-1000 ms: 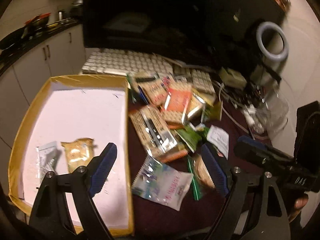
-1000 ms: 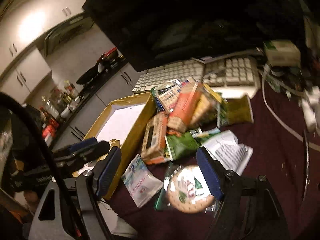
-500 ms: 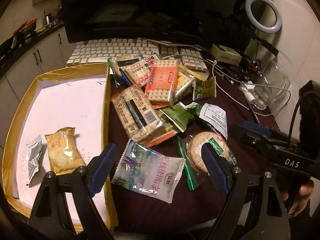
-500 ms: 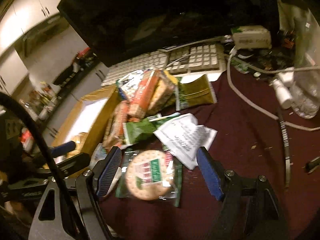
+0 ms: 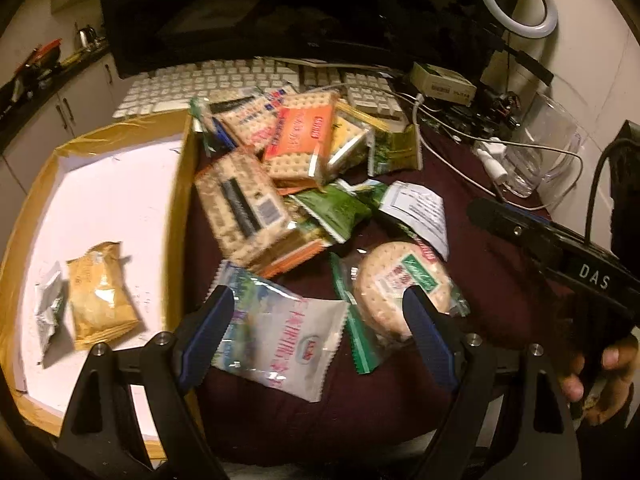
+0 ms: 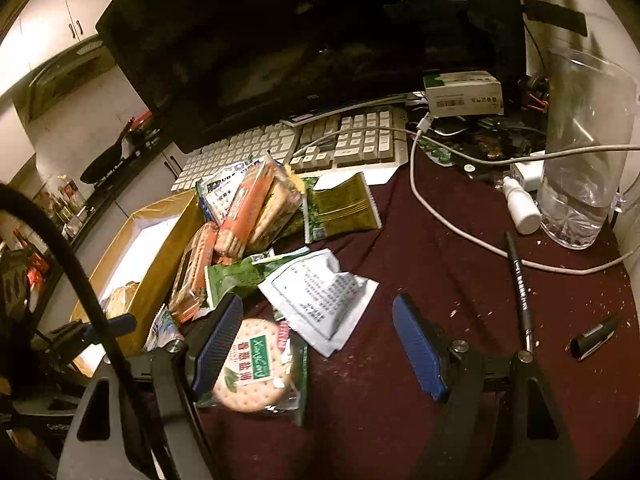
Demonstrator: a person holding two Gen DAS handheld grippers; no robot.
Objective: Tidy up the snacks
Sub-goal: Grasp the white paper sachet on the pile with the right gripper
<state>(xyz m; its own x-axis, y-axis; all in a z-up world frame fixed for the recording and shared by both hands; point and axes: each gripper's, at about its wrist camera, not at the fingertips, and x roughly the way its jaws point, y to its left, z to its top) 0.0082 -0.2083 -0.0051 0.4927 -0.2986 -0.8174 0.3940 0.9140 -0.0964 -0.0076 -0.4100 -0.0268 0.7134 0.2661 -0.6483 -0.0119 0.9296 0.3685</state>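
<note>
Both grippers empty, fingers spread wide, nothing pinched. Left gripper (image 5: 316, 340) hangs over the white sachet (image 5: 280, 344), which lies flat on the bench just beside the box (image 5: 178, 208) wall. Right gripper (image 6: 316, 348) has its left finger over the edge of the round cracker pack (image 6: 256, 368); its right finger is over bare cloth.

Step, as judged: pick loose snacks off the bench and drop them in the box. Box holds only a gold pack (image 5: 100, 300) and a small silver one (image 5: 50, 312), so the job is barely started. The pile (image 5: 288, 160) of cracker packs and green sachets sits between box and keyboard (image 6: 304, 146).

Doing it well:
- Left takes the white sachet: closest to the box, lying clear of the pile. It is flat film, so the fingers should straddle it across its width and press down before closing, or they will slide off.
- Right needs to centre on the cracker pack first; now only one finger covers it. Light squeeze, crackers likely brittle.
- One hand at a time over the box; the grippers are close together.

Surface: dark maroon cloth, crumbs on the right side, should give some friction. Clutter: cable (image 6: 440, 216), pen (image 6: 520, 288), glass jug (image 6: 584, 152), small bottle. Dim warm light, monitor behind, kitchen counter at left.
</note>
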